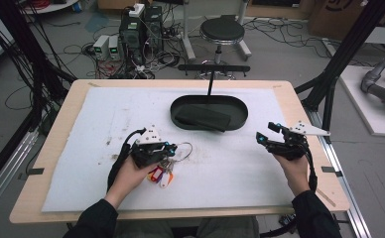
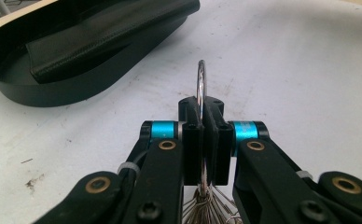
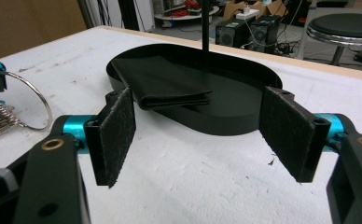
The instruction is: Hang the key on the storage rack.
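Key ring (image 2: pixel 201 81) pinched in left gripper (image 2: pixel 202 140)

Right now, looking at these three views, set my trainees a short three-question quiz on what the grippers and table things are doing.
1. True or false: the left gripper is shut on the key ring.
2. What lies inside the black oval tray? A) a folded black wallet B) a bunch of keys C) nothing
3. Fill in: the right gripper has its jaws ____ with nothing between them.

Key
1. True: the jaws pinch the ring, and the keys with their coloured tags hang below on the white mat.
2. A: the folded black wallet rests in the tray.
3. Open: the pads stand wide apart, facing the tray.
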A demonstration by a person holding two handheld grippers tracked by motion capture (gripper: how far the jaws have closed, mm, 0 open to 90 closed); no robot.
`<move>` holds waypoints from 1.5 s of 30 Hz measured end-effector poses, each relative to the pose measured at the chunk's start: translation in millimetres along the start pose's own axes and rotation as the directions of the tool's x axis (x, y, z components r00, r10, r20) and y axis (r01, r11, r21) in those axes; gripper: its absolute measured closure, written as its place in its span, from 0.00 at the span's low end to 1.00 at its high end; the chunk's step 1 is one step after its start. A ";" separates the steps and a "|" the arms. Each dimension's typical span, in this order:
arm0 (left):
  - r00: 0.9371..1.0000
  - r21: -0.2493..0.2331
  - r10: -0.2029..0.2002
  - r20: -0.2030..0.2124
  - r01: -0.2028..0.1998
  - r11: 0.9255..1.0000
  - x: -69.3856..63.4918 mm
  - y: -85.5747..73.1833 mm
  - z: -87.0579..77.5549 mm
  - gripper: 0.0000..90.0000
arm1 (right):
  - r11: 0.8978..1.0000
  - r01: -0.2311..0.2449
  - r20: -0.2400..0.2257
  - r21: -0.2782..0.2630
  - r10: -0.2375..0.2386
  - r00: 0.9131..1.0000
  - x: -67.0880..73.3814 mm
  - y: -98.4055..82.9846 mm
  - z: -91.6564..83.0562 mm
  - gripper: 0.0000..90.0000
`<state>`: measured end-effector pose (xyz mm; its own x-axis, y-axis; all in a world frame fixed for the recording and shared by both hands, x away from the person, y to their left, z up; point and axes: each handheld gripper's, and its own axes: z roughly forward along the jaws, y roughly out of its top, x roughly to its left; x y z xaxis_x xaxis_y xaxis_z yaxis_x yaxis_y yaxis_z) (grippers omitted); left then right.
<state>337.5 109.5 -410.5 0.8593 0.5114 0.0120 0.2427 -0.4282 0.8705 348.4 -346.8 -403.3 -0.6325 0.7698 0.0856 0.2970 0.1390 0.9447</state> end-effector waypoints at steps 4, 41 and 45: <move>1.000 -0.028 0.005 0.001 -0.005 1.000 -0.7 1.4 -2.8 0.96 | 1.000 0.003 0.001 -0.001 -0.003 1.000 -0.5 0.0 0.4 0.31; 0.996 -0.172 0.069 -0.055 -0.077 0.982 14.6 79.6 -45.3 0.96 | 1.000 -0.005 0.024 0.003 0.005 1.000 -5.3 -1.0 1.4 0.33; 0.996 -0.189 0.065 -0.061 -0.076 0.979 18.0 90.9 -47.6 0.96 | 1.000 -0.013 0.026 0.002 0.013 1.000 -5.5 -1.0 1.0 0.33</move>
<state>353.7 115.2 -307.7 0.8444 0.5265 0.0988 0.0874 -0.3173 0.9443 352.3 -350.5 -405.1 -0.6097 0.7876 0.0893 0.3065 0.1303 0.9429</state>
